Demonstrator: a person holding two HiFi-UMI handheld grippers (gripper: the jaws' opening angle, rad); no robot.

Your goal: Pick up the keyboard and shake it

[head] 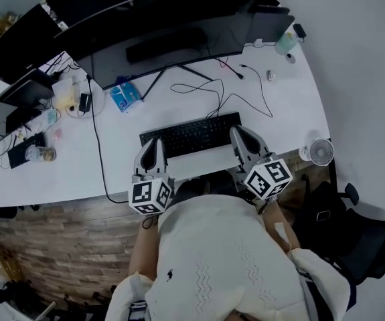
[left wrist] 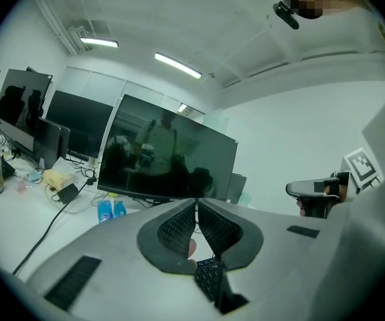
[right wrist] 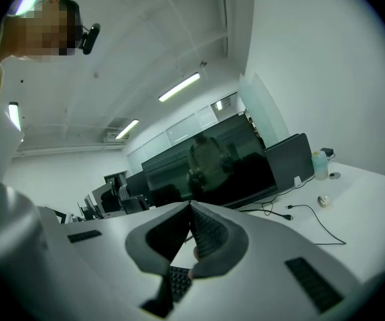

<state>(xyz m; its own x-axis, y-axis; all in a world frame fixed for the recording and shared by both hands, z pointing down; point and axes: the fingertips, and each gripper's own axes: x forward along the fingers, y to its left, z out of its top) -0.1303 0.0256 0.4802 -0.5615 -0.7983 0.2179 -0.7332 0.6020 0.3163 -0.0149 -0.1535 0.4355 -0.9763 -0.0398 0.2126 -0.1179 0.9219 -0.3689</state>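
In the head view the black keyboard (head: 192, 134) lies crosswise in front of me over the white desk (head: 292, 112), gripped at both ends. My left gripper (head: 155, 144) is shut on its left end and my right gripper (head: 241, 132) on its right end. The left gripper view shows its jaws (left wrist: 197, 203) closed tip to tip, with the keyboard's keys (left wrist: 209, 277) wedged low between the pads. The right gripper view shows the same: the gripper (right wrist: 191, 206) closed, and a strip of keyboard (right wrist: 177, 281) caught at the base. Both grippers point roughly level towards the monitor.
A wide curved monitor (head: 165, 32) stands behind the keyboard, with loose black cables (head: 202, 89) on the desk. A blue pack (head: 125, 96) and clutter sit at the left, a small fan (head: 321, 152) at the right edge, and a black chair (head: 359, 236) beside me.
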